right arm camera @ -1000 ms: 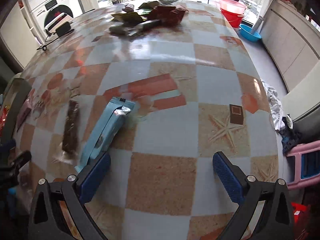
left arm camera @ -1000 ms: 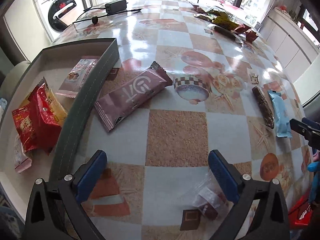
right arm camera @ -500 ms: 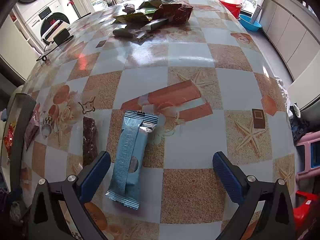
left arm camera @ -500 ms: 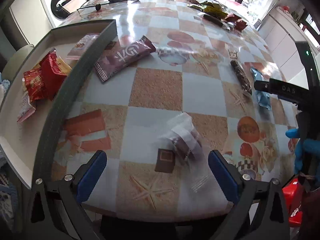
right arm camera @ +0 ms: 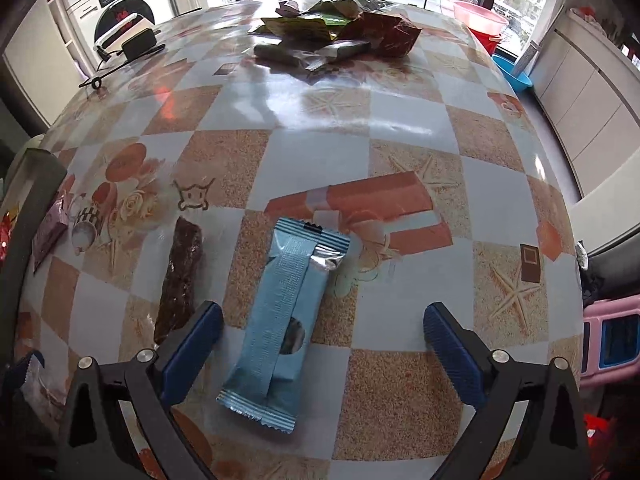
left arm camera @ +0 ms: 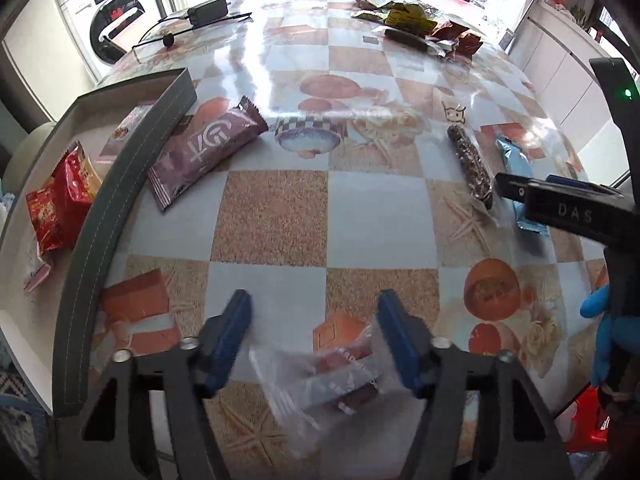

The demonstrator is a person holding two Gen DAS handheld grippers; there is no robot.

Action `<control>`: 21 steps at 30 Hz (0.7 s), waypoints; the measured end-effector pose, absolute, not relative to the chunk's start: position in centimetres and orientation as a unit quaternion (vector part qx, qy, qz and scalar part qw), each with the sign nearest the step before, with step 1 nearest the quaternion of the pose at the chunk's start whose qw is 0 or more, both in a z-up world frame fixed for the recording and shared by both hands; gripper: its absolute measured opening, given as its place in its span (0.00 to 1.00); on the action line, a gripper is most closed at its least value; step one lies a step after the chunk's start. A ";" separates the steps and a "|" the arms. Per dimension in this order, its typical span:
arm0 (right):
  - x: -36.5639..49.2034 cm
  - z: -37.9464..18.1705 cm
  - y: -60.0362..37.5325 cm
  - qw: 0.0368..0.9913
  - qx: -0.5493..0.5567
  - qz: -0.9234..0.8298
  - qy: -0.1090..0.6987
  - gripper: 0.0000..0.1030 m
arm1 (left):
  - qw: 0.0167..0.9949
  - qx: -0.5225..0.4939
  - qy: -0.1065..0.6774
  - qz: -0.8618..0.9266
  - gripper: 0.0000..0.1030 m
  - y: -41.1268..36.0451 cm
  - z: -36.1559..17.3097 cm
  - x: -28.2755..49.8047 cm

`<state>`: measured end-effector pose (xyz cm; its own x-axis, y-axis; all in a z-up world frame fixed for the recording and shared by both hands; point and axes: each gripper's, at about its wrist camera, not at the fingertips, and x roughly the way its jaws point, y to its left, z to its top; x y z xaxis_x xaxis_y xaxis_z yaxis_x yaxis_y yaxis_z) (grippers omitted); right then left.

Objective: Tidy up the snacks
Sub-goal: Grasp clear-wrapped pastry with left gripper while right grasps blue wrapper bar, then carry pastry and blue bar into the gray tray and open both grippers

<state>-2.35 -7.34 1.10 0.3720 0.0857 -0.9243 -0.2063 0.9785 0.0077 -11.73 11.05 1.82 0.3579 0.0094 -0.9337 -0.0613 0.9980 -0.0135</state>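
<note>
While the left tongs (left arm camera: 314,328) are hovering low at the bottom centre of the left wrist view, their blue fingers (left arm camera: 394,336) are standing partly spread around a clear-wrapped snack (left arm camera: 320,384), which is lying blurred on the table (left arm camera: 276,216) between them; whether either pad is touching the wrapper cannot be told. At the left of that frame a grey tray (left arm camera: 120,184) is sitting on the table, holding red snack packets (left arm camera: 60,200) and a pale pink packet (left arm camera: 128,124). A purple snack bar (left arm camera: 204,148) is lying just beside the tray's outer wall, tilted toward the upper middle of the frame. Toward the right of the frame a dark brown bar (left arm camera: 470,164) and a light blue snack packet (left arm camera: 516,168) are resting side by side, with the right tongs (left arm camera: 520,192) reaching in from the right edge above them.

In the right wrist view the right tongs (right arm camera: 324,336) are standing wide apart at the bottom of the frame, pinching nothing. The light blue snack packet (right arm camera: 288,300) is lying flat on the table (right arm camera: 400,128) between the fingers (right arm camera: 452,344), not touching them as far as can be seen. The dark brown bar (right arm camera: 180,280) is lying just left of it, beside the left finger. A pile of snack wrappers (right arm camera: 332,32) is sitting at the upper centre, well apart, and a black adapter (right arm camera: 138,44) with its cable is resting at the upper left.
</note>
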 end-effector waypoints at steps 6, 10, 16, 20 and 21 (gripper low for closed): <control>-3.1 2.0 -7.6 0.827 -0.027 0.127 0.547 0.24 | 0.827 -0.054 0.560 -0.009 0.05 13.0 2.0 -11.4; -3.8 2.4 -8.4 0.821 0.025 0.159 0.548 0.24 | 0.826 -0.064 0.560 -0.025 0.04 13.5 2.0 -11.6; -4.4 2.1 -8.6 0.816 0.030 0.163 0.554 0.24 | 0.827 -0.032 0.556 -0.079 0.20 13.7 2.8 -12.9; -4.5 1.9 -8.6 0.815 0.031 0.165 0.554 0.24 | 0.853 0.060 0.506 -0.110 0.79 12.4 4.4 -14.6; -4.6 1.9 -8.6 0.815 0.030 0.166 0.555 0.24 | 0.855 0.076 0.498 -0.122 0.79 12.1 4.7 -14.9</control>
